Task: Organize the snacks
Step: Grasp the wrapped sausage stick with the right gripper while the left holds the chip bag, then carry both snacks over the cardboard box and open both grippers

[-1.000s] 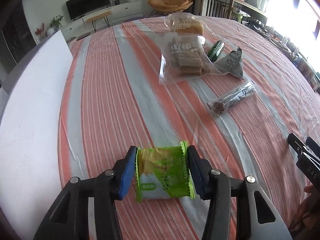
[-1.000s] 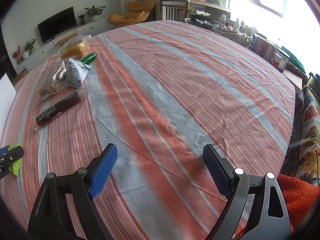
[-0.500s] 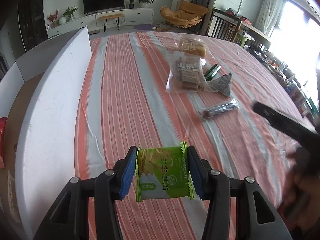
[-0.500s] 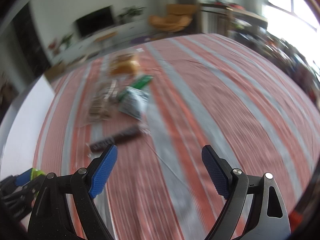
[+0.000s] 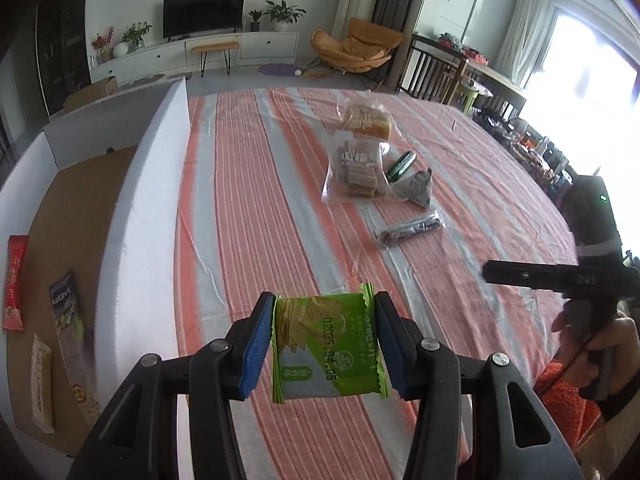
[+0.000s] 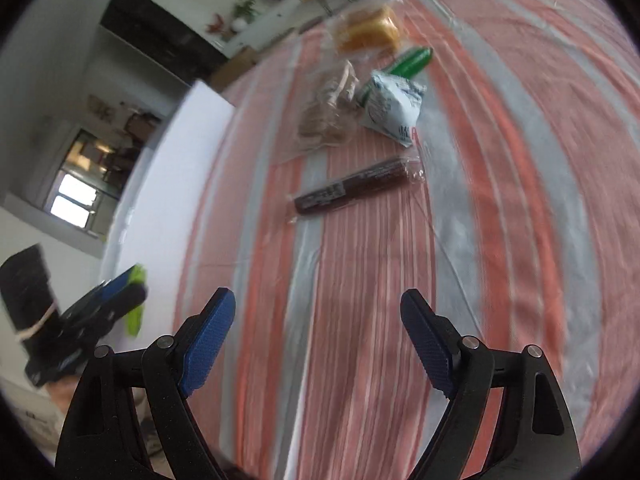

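Observation:
My left gripper (image 5: 325, 340) is shut on a green cracker packet (image 5: 326, 350), held above the striped tablecloth beside the white wall of a cardboard box (image 5: 140, 216). Inside the box lie a red sachet (image 5: 14, 280), a grey packet (image 5: 68, 320) and a pale bar (image 5: 42, 380). My right gripper (image 6: 318, 344) stands open with nothing between its pads, tilted, facing a dark sausage stick (image 6: 356, 190). Beyond it lie a white-blue pouch (image 6: 394, 114), a clear bag of biscuits (image 6: 328, 116), a green tube (image 6: 412, 60) and a bagged cake (image 6: 368, 32). The left gripper with the green packet (image 6: 134, 300) shows at the left of the right wrist view.
The table is covered by an orange and grey striped cloth (image 5: 260, 208). The right gripper's body (image 5: 560, 280) and the hand holding it show at the right edge of the left wrist view. A living room with a TV (image 5: 204, 12) and an orange chair lies beyond the table.
My left gripper has risen and drawn back with the green packet, so the box's inside now shows. The right gripper swung left and tilted toward the snack pile.

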{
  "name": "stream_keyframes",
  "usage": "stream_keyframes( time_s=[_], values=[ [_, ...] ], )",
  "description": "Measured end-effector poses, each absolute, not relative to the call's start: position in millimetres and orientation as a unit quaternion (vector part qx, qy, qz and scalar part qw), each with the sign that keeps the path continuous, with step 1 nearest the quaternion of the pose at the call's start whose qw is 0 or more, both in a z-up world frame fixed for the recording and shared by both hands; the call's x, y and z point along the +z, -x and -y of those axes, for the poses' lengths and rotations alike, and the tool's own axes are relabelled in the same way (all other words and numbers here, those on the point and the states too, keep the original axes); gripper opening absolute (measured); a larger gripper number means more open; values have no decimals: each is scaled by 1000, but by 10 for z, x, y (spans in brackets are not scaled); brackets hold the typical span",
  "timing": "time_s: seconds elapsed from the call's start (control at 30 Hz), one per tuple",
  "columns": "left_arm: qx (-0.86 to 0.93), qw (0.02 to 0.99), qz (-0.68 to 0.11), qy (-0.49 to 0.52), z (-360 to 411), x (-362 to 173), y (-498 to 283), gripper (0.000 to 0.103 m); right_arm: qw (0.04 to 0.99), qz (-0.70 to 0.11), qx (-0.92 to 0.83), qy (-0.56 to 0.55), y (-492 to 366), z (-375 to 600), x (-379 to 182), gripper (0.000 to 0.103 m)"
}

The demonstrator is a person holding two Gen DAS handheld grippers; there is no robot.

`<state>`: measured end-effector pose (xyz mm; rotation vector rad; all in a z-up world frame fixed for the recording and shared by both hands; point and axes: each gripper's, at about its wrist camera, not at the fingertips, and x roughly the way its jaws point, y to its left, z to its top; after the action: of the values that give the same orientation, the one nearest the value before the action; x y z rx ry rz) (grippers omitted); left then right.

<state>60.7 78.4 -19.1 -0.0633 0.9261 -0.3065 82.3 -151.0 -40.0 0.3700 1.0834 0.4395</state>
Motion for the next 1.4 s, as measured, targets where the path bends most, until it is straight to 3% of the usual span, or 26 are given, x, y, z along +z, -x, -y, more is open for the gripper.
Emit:
stream_keyframes(
  time_s=[0.33,0.5,0.63,0.8,1.23,1.4],
  values=[
    [-163,889,-425,53,-862,74,-486,49,842,-465,171,213,-1331,403,-381,86],
    [-142,893,-422,61,-1094,183,-406,49,792,-493,196,302,-1666,76,-788,85],
    [-123,896,-423,61,-1245,235,-389,49,784,-546,210,206,-1871,296,-825,79],
    [-126,894,-424,69,-1244,240,-395,49,780,-590,176,111,-1931,570,-794,19],
    [-148,897,-408,78,-1225,399,-312,49,770,-561,198,-231,-1428,1346,-651,18],
    [-133,908,-388,88,-1463,603,-239,49,757,-541,222,-292,-1217,1500,-463,18]
  ],
)
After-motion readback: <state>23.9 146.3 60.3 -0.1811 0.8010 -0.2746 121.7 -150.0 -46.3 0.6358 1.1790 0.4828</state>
